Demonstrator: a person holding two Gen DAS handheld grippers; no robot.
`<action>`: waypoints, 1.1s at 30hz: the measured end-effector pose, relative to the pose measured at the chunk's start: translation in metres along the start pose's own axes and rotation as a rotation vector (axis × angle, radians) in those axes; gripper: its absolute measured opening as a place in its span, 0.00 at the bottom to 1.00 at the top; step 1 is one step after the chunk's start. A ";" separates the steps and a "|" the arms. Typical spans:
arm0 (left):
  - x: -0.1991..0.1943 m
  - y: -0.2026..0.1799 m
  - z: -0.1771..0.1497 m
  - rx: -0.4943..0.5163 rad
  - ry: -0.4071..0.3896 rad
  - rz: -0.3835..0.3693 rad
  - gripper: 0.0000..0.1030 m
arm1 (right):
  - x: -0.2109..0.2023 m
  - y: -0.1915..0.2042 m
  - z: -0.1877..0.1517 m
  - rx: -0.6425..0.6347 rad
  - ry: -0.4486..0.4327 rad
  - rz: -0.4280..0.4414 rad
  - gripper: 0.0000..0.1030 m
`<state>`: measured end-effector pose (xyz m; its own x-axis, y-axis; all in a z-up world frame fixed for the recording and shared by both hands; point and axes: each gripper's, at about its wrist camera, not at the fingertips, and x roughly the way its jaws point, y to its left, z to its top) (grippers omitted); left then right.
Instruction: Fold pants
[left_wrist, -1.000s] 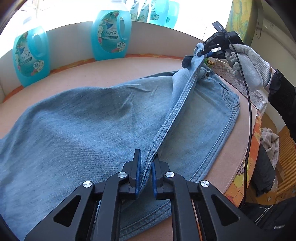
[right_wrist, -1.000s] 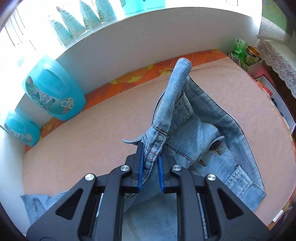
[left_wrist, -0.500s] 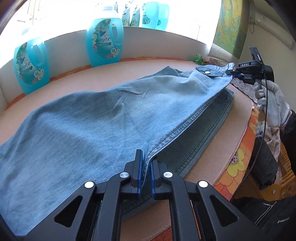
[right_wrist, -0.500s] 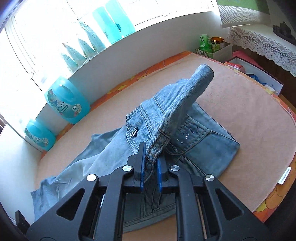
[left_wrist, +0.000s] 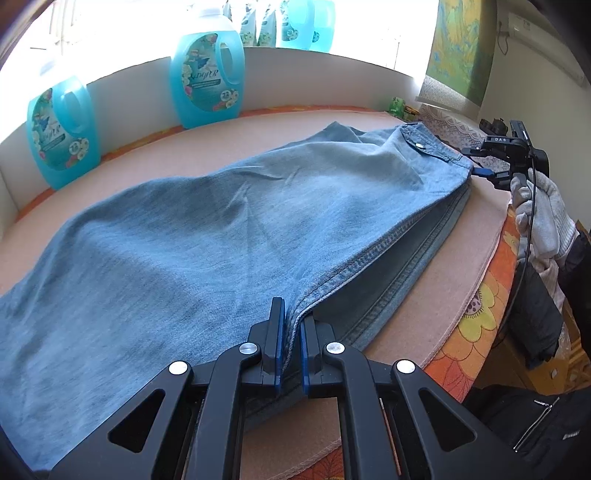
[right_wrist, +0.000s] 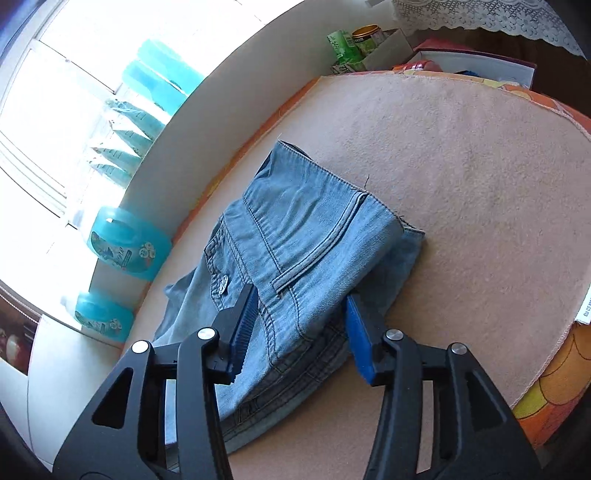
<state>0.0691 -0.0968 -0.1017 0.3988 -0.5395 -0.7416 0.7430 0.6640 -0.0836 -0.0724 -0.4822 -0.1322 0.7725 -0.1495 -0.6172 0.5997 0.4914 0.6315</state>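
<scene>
1. The right gripper (right_wrist: 299, 332) has come down from a raised carry to the table (right_wrist: 461, 177), and its jaws are opening. The waistband that it pinched a second ago now lies between the blue pads, which no longer press on it.

2. The jeans (left_wrist: 229, 229) have changed shape as a result. A second ago one half hung lifted from that gripper. Now it lies laid over the other half, seam on seam, along the table's near edge. In the left wrist view the stacked waistband sits at about two o'clock and the legs run toward eight o'clock.

3. The left gripper (left_wrist: 291, 343) has barely moved. It stays narrow, clamped on the side seam at the bottom centre of its own view, holding that edge against the layer beneath.

4. Seen from the left, the right gripper (left_wrist: 491, 166) stands at three o'clock, just off the waistband corner, in a gloved hand (left_wrist: 543, 214).

5. For the task, this looks like the lengthwise fold completed: leg on leg. Whether the far edges line up cannot be judged, since both views are bent by the lens.

6. What remains is probably the left release and then the crosswise folds. The detergent bottles (left_wrist: 207, 74) at twelve o'clock stand well apart from the cloth.
</scene>
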 end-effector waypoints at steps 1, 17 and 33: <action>0.000 -0.001 -0.001 -0.001 0.000 0.000 0.05 | 0.001 0.000 0.000 -0.009 0.005 -0.001 0.31; -0.001 -0.008 -0.012 0.024 0.027 -0.007 0.05 | -0.013 -0.001 -0.013 -0.065 -0.035 -0.118 0.07; -0.067 0.044 -0.032 -0.147 -0.025 0.040 0.15 | -0.012 0.000 -0.020 -0.086 -0.035 -0.213 0.07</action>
<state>0.0582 -0.0148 -0.0771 0.4410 -0.5231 -0.7293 0.6404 0.7527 -0.1526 -0.0857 -0.4634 -0.1338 0.6380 -0.2865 -0.7147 0.7312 0.5165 0.4457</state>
